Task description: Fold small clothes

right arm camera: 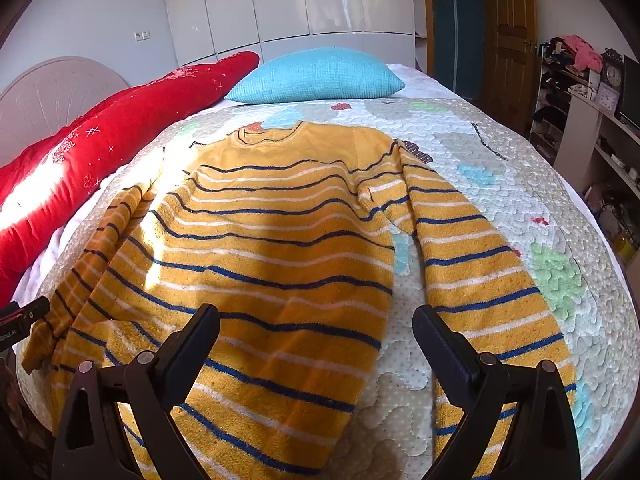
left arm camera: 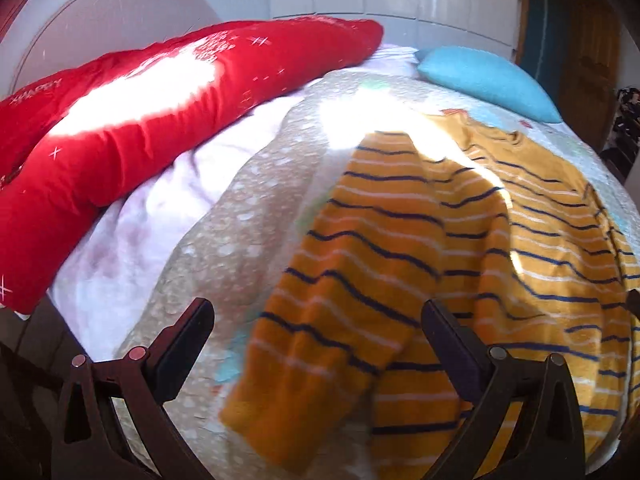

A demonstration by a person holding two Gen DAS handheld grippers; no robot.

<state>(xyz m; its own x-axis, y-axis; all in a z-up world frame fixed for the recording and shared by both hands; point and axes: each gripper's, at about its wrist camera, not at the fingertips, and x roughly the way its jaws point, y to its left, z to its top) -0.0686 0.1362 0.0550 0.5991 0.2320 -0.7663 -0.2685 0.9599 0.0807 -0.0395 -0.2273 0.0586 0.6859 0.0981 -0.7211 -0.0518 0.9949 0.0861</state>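
Note:
A small yellow sweater with blue and white stripes lies face up on the quilted bedspread, collar toward the far pillows. Its right sleeve lies straight down beside the body. Its left sleeve lies partly over the body's edge. My right gripper is open above the sweater's lower hem, holding nothing. My left gripper is open just above the left sleeve, holding nothing. It shows at the left edge of the right wrist view.
A long red pillow lies along the bed's left side. A blue cushion sits at the far end. White wardrobes stand behind. Shelves with clutter stand to the right of the bed.

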